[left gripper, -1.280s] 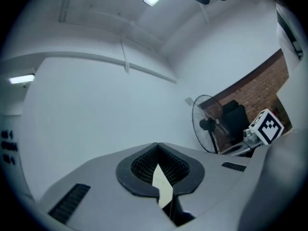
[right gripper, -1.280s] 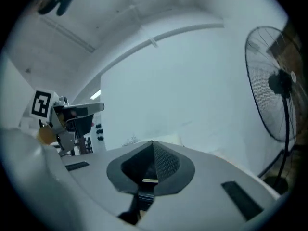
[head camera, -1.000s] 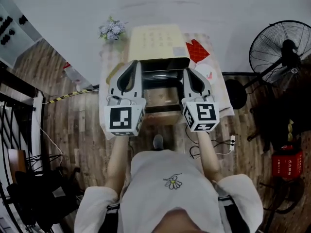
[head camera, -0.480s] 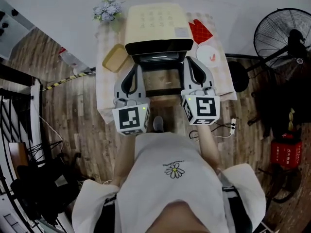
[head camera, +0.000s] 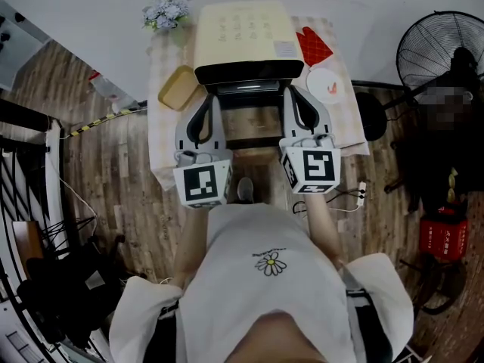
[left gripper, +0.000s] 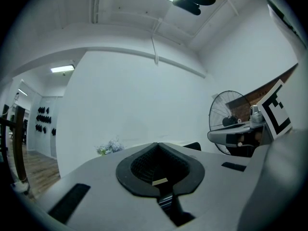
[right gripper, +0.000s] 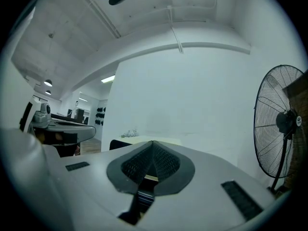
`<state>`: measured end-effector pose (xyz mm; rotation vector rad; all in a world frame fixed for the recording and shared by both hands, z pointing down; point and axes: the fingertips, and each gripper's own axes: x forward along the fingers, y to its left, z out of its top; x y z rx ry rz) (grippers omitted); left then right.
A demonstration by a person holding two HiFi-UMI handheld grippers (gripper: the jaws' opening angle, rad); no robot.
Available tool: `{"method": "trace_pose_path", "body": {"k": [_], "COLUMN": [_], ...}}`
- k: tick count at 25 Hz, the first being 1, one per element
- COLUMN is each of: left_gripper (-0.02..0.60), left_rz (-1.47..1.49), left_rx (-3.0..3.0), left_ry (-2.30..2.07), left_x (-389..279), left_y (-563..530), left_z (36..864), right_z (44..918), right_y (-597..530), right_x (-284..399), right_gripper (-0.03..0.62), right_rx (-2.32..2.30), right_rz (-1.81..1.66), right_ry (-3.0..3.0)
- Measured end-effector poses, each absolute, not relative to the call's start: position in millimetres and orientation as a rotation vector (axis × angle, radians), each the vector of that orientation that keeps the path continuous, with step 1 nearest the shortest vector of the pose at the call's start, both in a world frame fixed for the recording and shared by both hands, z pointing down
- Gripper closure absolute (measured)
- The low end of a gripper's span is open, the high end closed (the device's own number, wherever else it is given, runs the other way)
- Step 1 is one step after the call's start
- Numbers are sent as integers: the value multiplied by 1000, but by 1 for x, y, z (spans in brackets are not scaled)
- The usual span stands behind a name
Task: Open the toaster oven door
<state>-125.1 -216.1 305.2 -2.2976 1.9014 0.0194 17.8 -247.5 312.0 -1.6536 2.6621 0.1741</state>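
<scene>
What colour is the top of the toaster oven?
The boxy toaster oven is pale cream-yellow on top; the head view shows it best.

Dim, desaturated (fisheye edges vignetted).

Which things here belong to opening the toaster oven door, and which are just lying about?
For the job: oven; door; left gripper; right gripper.
Lying about: flowers; yellow tray; red mitt; plate; fan.
</scene>
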Motion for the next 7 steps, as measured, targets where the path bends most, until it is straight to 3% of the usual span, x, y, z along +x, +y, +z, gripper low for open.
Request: {"method": "trace_pose_path", "body": {"k": [7], "left_gripper": [565], "left_rz": [28], "left_rx": [-2308], "left_ry": [1914], "left_x": [-130], "left_y": [-218], "left_z": [307], "right_z": [318], "right_y": [-252], "right_x": [14], "right_gripper": [586], "right_rx": [-1656], "right_rz": [141], "right_ry": [2676]}}
